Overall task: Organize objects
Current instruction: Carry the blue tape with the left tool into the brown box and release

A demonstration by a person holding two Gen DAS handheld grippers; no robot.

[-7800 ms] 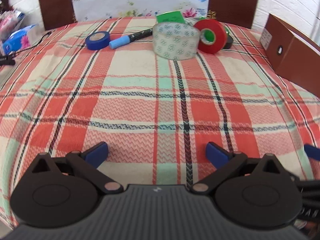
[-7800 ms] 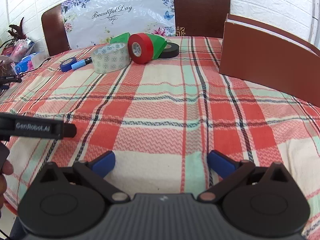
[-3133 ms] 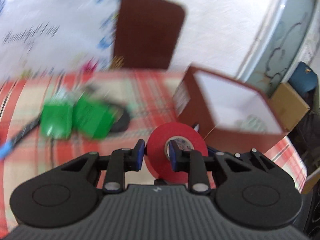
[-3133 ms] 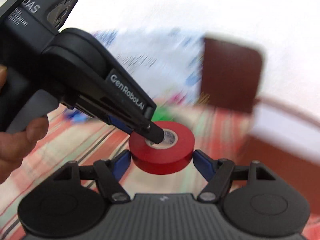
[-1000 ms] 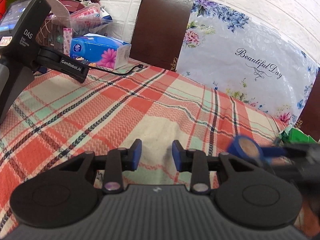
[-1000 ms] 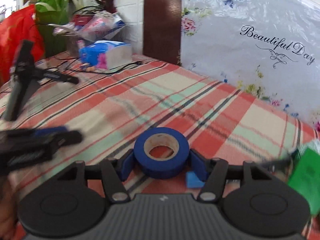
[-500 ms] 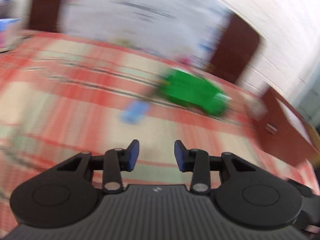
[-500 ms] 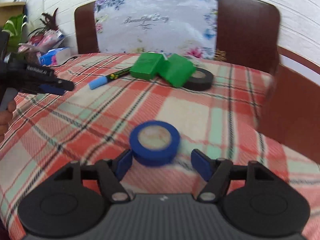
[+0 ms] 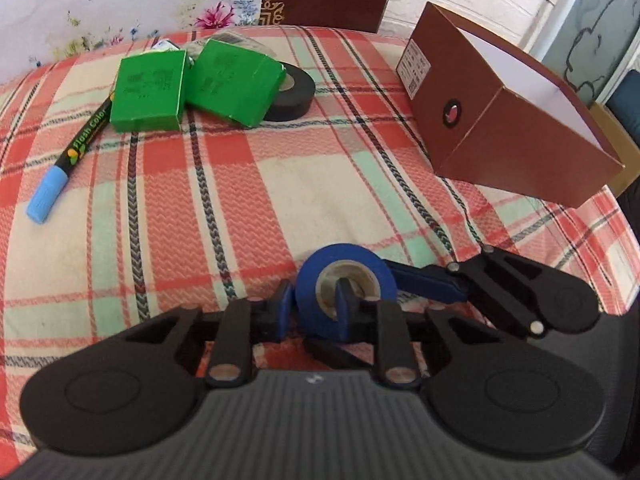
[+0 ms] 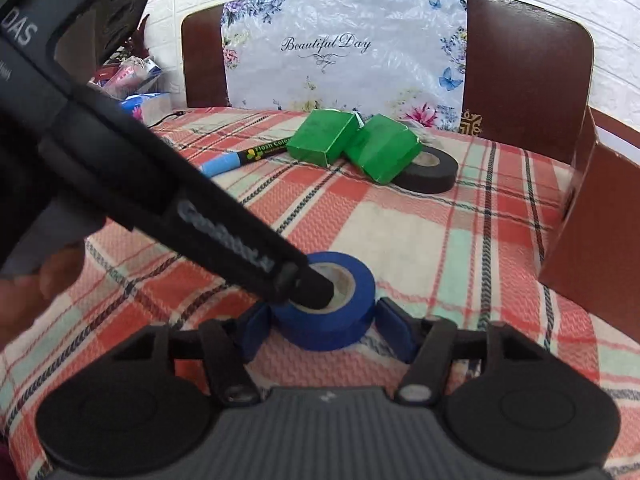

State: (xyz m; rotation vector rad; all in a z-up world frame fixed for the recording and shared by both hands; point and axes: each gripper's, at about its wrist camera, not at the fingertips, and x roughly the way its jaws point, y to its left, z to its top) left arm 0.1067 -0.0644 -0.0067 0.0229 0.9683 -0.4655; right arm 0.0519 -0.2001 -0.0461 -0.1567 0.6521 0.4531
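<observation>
We have the blue tape roll [image 9: 346, 285] on the checked cloth [image 9: 280, 184], the left gripper [image 9: 310, 312] pinching its wall, one finger in the core, while the right gripper [image 10: 322, 326] closes, its pads at the roll's outer sides. We should keep the left pinch firm before the right one lets go. Then we carry it, we think, past the green boxes [image 9: 192, 82] to the brown box [image 9: 508, 128] farther right.

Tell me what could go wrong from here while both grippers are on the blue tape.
1. The left gripper pinches only one wall of the blue tape roll, one finger through its core, so the roll may swing or slip once lifted.
2. The right gripper, its jaws closing, flanks the same roll; lifting before it lets go could wrench the tape between the two.
3. The brown box stands close on the right, easy to knock.
</observation>
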